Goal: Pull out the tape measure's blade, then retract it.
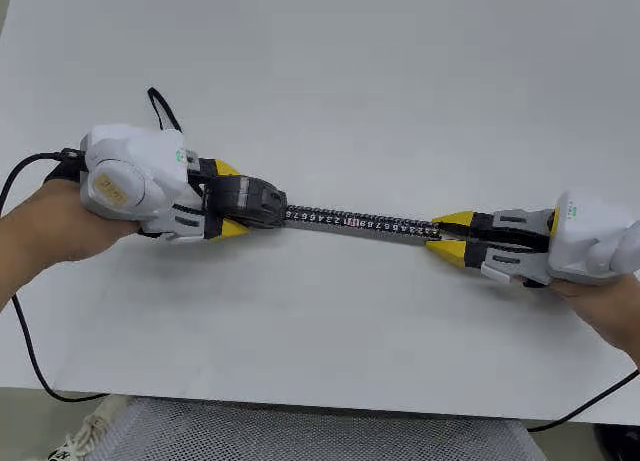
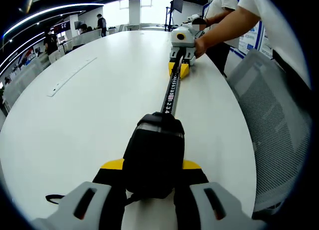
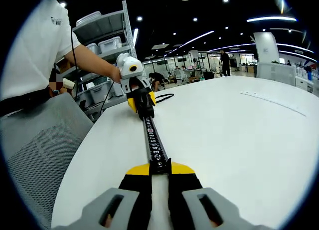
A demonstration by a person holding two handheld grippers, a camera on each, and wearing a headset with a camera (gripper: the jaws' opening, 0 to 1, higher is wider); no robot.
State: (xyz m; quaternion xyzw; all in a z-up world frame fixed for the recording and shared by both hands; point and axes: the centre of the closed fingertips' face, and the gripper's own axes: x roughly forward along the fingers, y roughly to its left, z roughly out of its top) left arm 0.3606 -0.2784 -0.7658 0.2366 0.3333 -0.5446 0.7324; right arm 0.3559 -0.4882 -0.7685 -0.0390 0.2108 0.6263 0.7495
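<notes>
Head view: on the white surface [image 1: 350, 81], a black tape measure [image 1: 255, 201], clamped between the yellow-tipped jaws of the left gripper [image 1: 231, 198] at picture left. From its mouth, the numbered blade [image 1: 355, 221], drawn out to the right across the surface. At the blade's far end, the right gripper [image 1: 446, 237], jaws pressed together on the tip. Left hand [image 1: 50, 226] round the left gripper's body, right hand [image 1: 605, 306] round the right one's. A black cable [image 1: 160, 106] looping behind the left gripper.

Left gripper view: jaws spread round the tape measure [image 2: 154, 150], gripping its two sides. Beyond it, the blade [image 2: 171, 93] straight ahead over the surface [image 2: 75, 115] to the right gripper [image 2: 179, 68], held there by the right hand [image 2: 199, 43].

Right gripper view: jaws of the right gripper [image 3: 159, 169] nearly closed, pinching the end of the blade [image 3: 152, 140] between their yellow tips. Farther along, the tape measure [image 3: 145, 101] in the left gripper [image 3: 141, 103], near the surface's edge, beside a grey mesh chair [image 3: 40, 140].
</notes>
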